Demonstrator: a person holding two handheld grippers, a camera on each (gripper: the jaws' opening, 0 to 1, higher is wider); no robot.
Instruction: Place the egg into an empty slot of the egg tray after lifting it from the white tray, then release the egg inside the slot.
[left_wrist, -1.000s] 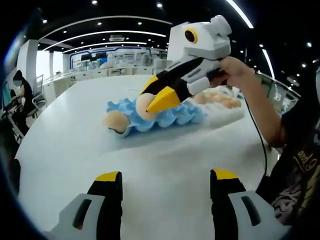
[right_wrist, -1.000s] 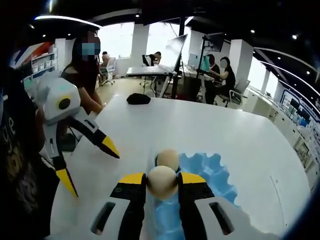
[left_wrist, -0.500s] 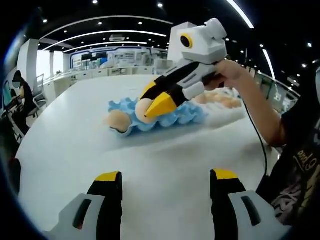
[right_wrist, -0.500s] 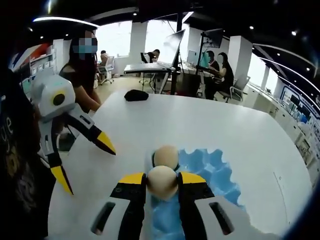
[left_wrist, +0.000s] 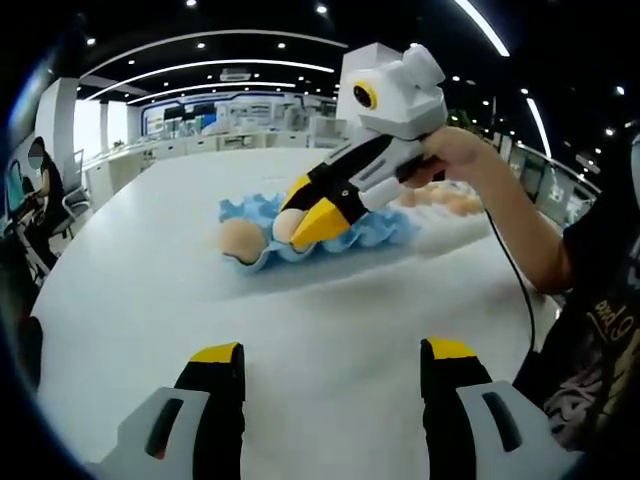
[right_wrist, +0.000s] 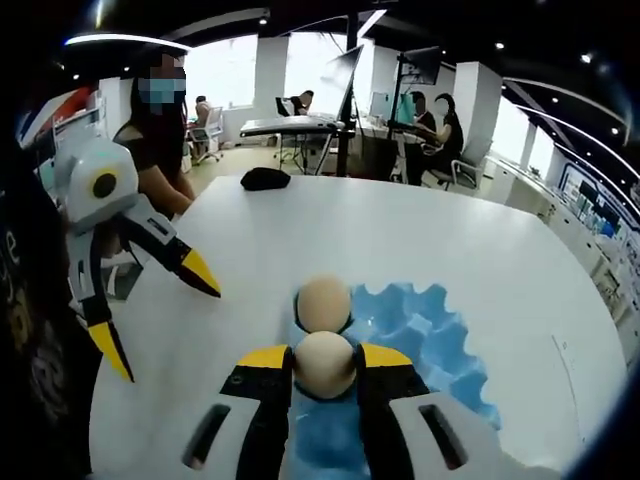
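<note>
One egg (right_wrist: 324, 365) clamped by right gripper (right_wrist: 325, 360) hides tray slot below.

In the right gripper view the near part of the blue egg tray (right_wrist: 430, 345) is hidden behind the jaws, while in the left gripper view the white tray (left_wrist: 450, 205) at right of center sits mostly behind the person's hand (left_wrist: 450, 155), its eggs too blurry to count.
</note>
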